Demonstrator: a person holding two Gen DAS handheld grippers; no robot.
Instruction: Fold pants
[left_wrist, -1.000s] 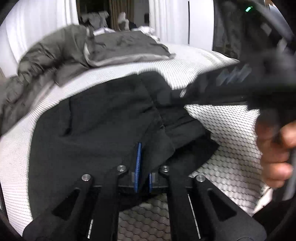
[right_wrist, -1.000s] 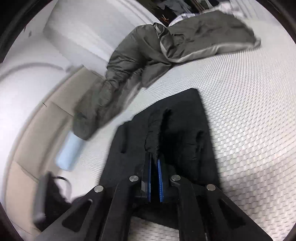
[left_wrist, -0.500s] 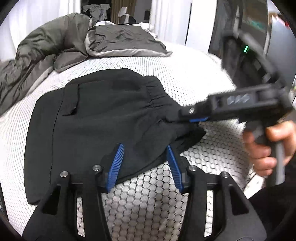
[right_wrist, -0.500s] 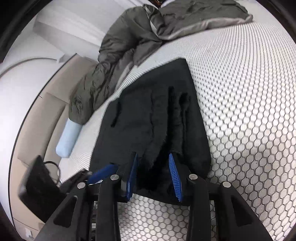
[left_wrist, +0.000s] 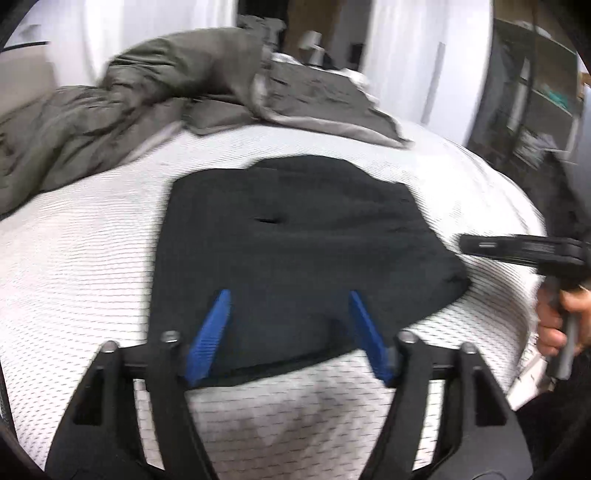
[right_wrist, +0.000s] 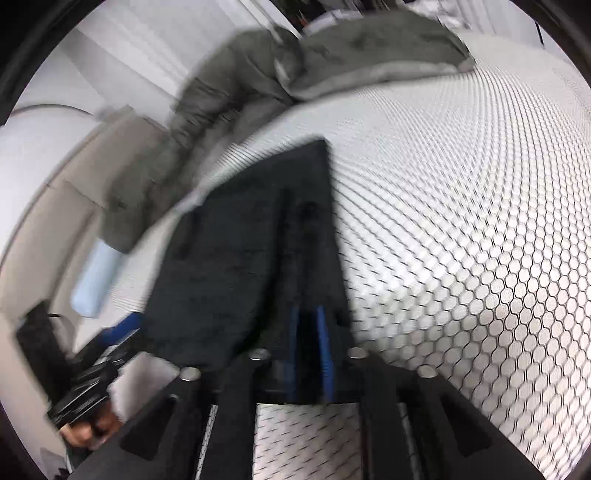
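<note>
Left wrist view, read left to right: the grey duvet (left_wrist: 155, 99) lay bunched along the far left of the bed (left_wrist: 74, 258). The black pants (left_wrist: 295, 240) lay folded and flat on the white mesh cover at centre. My left tongs (left_wrist: 288, 328) had just been opening; the blue pads (left_wrist: 210, 332) stood wide apart over the near hem, pressing on nothing. At far right my right hand (left_wrist: 557, 317) held the other tool, its tip just beside the right edge of the pants.

Right wrist view, much blurred: a pale blue roll (right_wrist: 94, 273) sat by the bed's left side, the duvet above it, the pants at centre with a raised fold running lengthwise. My right tongs (right_wrist: 308, 332) had just been closing; the narrow gap held dark cloth, but I could not tell whether the pads pinched it
</note>
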